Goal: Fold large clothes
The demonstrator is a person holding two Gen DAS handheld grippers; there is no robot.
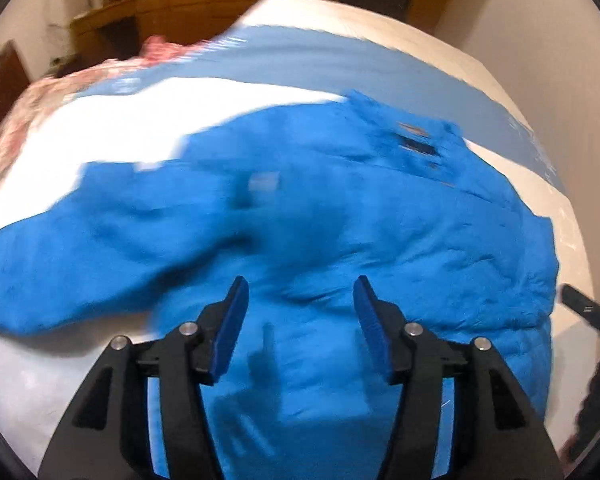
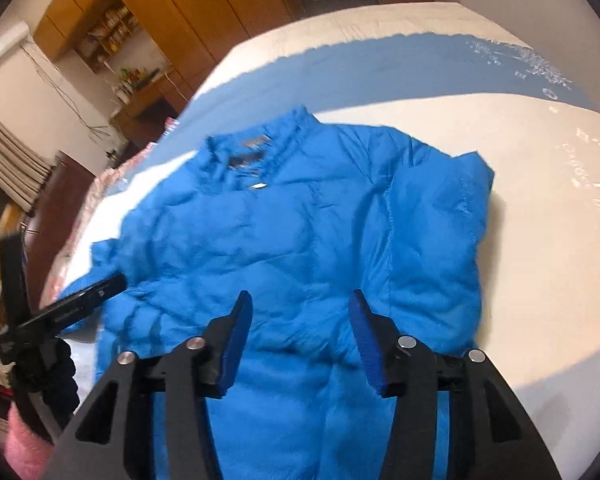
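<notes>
A large bright blue puffer jacket (image 1: 340, 220) lies spread on a white bed (image 1: 60, 380), collar and dark label (image 1: 414, 138) at the far side. One sleeve (image 1: 60, 272) stretches left. My left gripper (image 1: 300, 292) is open and empty, hovering over the jacket's lower body. In the right wrist view the jacket (image 2: 300, 232) fills the middle, its right sleeve folded in over the body (image 2: 448, 232). My right gripper (image 2: 300, 308) is open and empty above the jacket's lower part. The left gripper also shows at the left edge of the right wrist view (image 2: 60, 308).
A blue band (image 2: 380, 72) crosses the white bed cover behind the jacket. A pink floral quilt (image 1: 40, 96) lies at the bed's far left. Wooden cabinets and shelves (image 2: 160, 12) stand behind the bed. The other gripper's black body (image 1: 592, 320) shows at the right edge.
</notes>
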